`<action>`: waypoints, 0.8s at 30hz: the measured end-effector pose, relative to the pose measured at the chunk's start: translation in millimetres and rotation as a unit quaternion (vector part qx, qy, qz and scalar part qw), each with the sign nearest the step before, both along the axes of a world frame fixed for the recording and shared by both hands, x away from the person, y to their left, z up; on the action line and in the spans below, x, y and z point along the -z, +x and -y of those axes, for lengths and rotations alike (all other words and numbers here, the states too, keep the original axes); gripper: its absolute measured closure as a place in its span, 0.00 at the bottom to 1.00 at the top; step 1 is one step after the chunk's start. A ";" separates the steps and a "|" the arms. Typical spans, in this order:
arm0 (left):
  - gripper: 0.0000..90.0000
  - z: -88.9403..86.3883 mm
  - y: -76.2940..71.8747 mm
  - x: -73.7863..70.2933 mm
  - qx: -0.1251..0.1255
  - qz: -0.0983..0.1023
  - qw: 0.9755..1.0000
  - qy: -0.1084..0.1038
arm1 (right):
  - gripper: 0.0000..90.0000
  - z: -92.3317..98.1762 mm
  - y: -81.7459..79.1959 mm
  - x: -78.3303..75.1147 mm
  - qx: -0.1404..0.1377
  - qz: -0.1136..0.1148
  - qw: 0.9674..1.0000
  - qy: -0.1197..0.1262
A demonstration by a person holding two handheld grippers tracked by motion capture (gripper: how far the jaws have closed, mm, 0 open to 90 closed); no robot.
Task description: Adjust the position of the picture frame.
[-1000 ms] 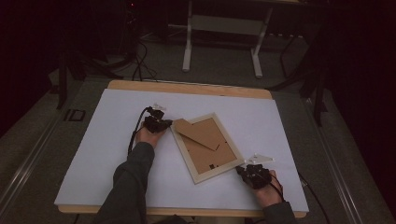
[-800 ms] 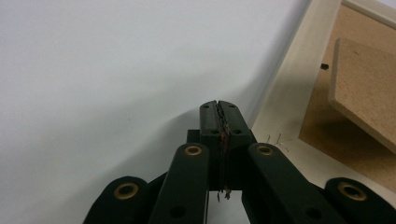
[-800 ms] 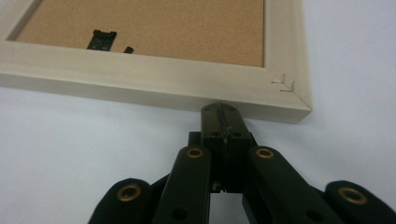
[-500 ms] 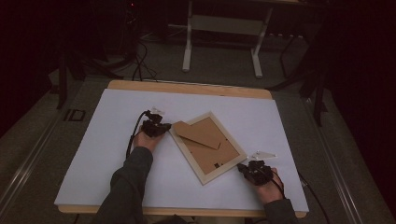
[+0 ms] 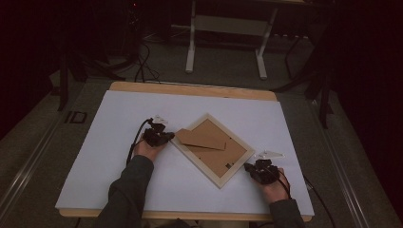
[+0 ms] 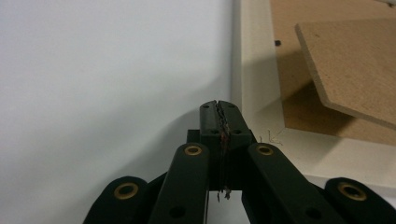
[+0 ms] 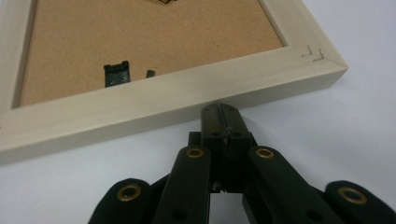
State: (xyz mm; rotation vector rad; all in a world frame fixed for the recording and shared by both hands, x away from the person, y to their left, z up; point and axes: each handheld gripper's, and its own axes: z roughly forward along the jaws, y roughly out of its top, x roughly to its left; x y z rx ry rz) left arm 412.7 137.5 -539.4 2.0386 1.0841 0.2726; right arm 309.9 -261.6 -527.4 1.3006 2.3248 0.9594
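High view: my left gripper (image 5: 159,137), jaws pressed together and empty, has slid in against the left corner of the picture frame (image 5: 212,148), which has turned slightly on the tabletop (image 5: 95,152); I judge I am squaring it. Left gripper view: the frame's rail lies just right of my tips, its stand flap (image 6: 355,60) raised. Right gripper view: my right gripper (image 7: 219,112), closed and empty, touches the rail ahead.
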 end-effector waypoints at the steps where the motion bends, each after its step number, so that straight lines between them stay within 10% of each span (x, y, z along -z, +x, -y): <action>1: 1.00 -0.3 -1.8 0.3 -0.001 -0.002 1.000 -0.003 | 1.00 0.8 2.2 0.1 0.003 0.000 1.000 0.000; 24: 1.00 -4.4 -37.5 0.7 -0.009 -0.011 1.000 -0.009 | 1.00 -4.1 31.1 -0.9 0.018 -0.002 1.000 -0.006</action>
